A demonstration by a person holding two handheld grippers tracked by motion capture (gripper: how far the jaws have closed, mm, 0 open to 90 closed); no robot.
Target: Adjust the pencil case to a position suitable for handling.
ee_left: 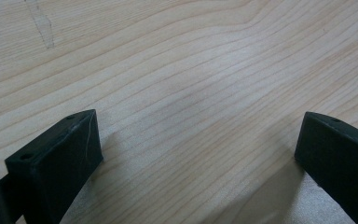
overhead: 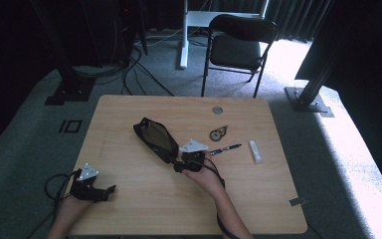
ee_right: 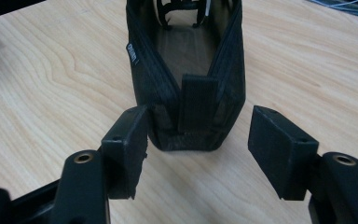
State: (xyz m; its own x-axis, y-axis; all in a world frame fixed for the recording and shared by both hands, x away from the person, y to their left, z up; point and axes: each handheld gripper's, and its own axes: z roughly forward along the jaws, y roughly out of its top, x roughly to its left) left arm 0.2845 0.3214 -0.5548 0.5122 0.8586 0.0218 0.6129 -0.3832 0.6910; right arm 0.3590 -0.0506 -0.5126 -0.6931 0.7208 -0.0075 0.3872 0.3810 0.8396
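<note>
Black mesh pouch (overhead: 155,139) lies on the wood table (overhead: 129,194), left of centre, long and boat-shaped, running diagonally from far left toward the right gripper (overhead: 178,166). In the right gripper view the pouch (ee_right: 186,84) stands open at the top: soft see-through mesh sides, thick woven fabric rim, a flat black strap tab (ee_right: 196,102) down its near end, a small label on one edge, table grain showing through the bottom.

Right gripper (ee_right: 196,149): jaws apart, one on each side of the pouch's near end. Left jaw is touching or almost touching the pouch side; right jaw has a clear gap. Not clamped. Jaws are blocky matte black pads, a bit chipped at one edge, on metal-bolted arms. A grey triangular plate sits on top, and the hand (overhead: 208,177) holds it from below.

Left gripper (overhead: 110,190) rests at the near left table edge, well apart from the pouch. In its own view, the jaws are wide apart over bare pale wood with wavy grain; nothing is between them (ee_left: 198,154).

On the right part of the table: a round tape dispenser (overhead: 218,133), a slim blue pen (overhead: 226,149), a small white stick (overhead: 255,151), and a round grey cap (overhead: 217,110) near the far edge. A black folding chair (overhead: 238,47) stands behind the table on grey carpet.
</note>
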